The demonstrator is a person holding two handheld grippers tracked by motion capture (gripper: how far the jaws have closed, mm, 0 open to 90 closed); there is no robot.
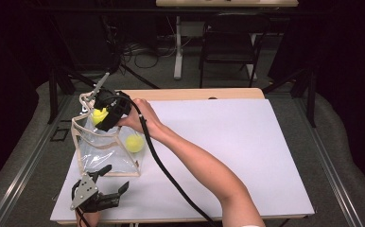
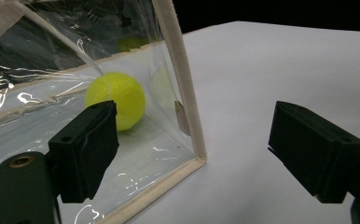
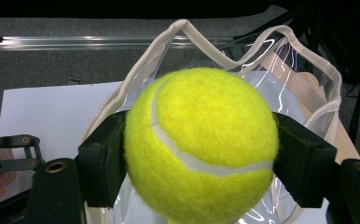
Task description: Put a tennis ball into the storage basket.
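A clear plastic bag (image 1: 100, 151) with cream trim stands open-topped at the table's left. One yellow tennis ball (image 1: 134, 143) lies inside it, seen through the wall as the ball (image 2: 116, 100) in the left gripper view. My right gripper (image 1: 100, 115) hovers over the bag's mouth (image 3: 243, 42), shut on a second tennis ball (image 3: 201, 144), both pads pressing its sides. My left gripper (image 1: 106, 189) rests near the front edge just below the bag, jaws wide open around nothing; the bag's corner (image 2: 197, 156) lies between its pads (image 2: 89, 149).
The white table top (image 1: 228, 142) stretches to the right of the bag. A black cable (image 1: 166, 170) trails from the right gripper along the forearm. Beyond the table stand a dark chair (image 1: 230, 45) and a table leg (image 1: 177, 47).
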